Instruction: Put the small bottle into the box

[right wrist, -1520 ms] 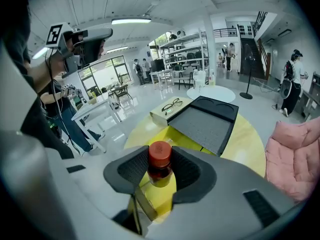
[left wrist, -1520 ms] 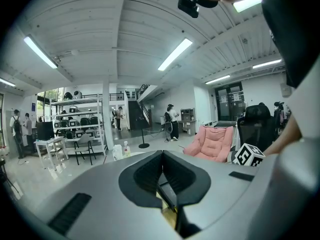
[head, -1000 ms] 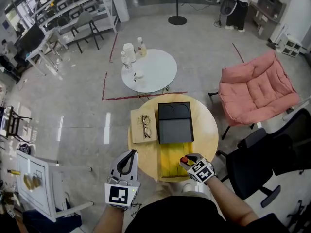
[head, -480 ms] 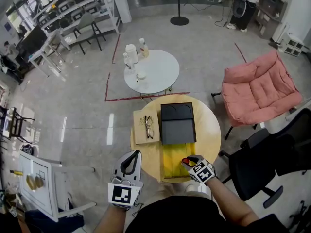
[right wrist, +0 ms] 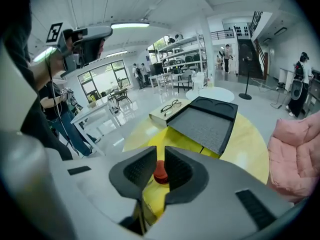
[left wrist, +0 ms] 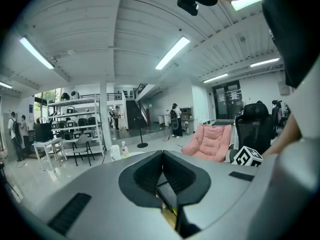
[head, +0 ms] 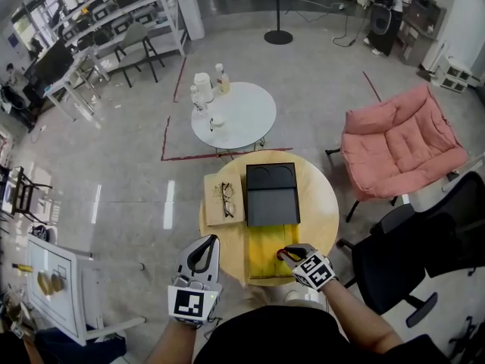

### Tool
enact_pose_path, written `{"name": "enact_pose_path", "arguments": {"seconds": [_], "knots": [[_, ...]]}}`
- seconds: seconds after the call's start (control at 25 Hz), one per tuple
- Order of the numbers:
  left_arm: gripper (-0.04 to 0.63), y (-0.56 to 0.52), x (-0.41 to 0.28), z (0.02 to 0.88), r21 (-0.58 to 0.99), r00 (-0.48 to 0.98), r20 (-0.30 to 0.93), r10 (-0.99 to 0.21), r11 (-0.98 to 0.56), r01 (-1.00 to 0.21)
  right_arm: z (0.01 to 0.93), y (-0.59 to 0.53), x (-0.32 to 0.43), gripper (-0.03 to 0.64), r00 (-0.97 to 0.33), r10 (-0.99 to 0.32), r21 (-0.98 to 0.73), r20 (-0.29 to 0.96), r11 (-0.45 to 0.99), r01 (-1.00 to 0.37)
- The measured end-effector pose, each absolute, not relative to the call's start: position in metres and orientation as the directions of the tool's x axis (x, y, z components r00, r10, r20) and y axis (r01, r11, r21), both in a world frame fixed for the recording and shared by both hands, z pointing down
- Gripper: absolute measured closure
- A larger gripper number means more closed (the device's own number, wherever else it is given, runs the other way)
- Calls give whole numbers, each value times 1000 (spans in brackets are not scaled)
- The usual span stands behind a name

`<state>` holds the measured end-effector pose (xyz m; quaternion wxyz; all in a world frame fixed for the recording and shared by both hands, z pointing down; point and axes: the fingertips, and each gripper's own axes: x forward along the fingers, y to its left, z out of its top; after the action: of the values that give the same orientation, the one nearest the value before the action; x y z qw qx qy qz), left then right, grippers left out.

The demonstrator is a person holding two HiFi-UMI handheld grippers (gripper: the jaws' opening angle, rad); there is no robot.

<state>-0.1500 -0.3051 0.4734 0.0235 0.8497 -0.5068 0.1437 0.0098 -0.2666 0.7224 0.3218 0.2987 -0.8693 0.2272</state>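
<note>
The small bottle point(right wrist: 160, 171) shows only its red cap, standing between the pads of my right gripper point(right wrist: 159, 165). The jaws are closing and both pads touch the cap. In the head view the right gripper point(head: 283, 253) is over the near right part of the yellow box point(head: 261, 250) on the round wooden table point(head: 322, 203). A black foam-lined lid point(head: 273, 196) lies at the box's far end. My left gripper point(head: 201, 246) hangs off the table's near left side, its pads together with nothing between them point(left wrist: 162, 154).
A pair of glasses point(head: 227, 197) lies on a flat tan box point(head: 214, 207) left of the black lid. Beyond are a white round table point(head: 239, 116) with bottles, a pink chair point(head: 402, 139) to the right and a black office chair point(head: 409, 252) near right.
The right gripper's jaws have narrowed onto the red cap and the gripper has edged slightly left over the yellow box. The left gripper has stayed put.
</note>
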Motion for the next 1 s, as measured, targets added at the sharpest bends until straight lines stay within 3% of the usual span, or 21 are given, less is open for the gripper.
{"name": "enact_pose_path", "arguments": {"seconds": [0.08,0.56,1.0], "knots": [[578,-302,-146,473,-101,445,265,-856,-483,-870,704,-269,12,600,-632,-413,-184,656,725,-664],[578,-286,-123,461,-83,449,221,-866,-475,-876,600,-261,21,601,-722,-521,-153,455,753,-640],[578,-256,-109,443,-78,435,158,-886,-450,-889,534,-248,37,603,-749,-565,-107,345,770,-629]]}}
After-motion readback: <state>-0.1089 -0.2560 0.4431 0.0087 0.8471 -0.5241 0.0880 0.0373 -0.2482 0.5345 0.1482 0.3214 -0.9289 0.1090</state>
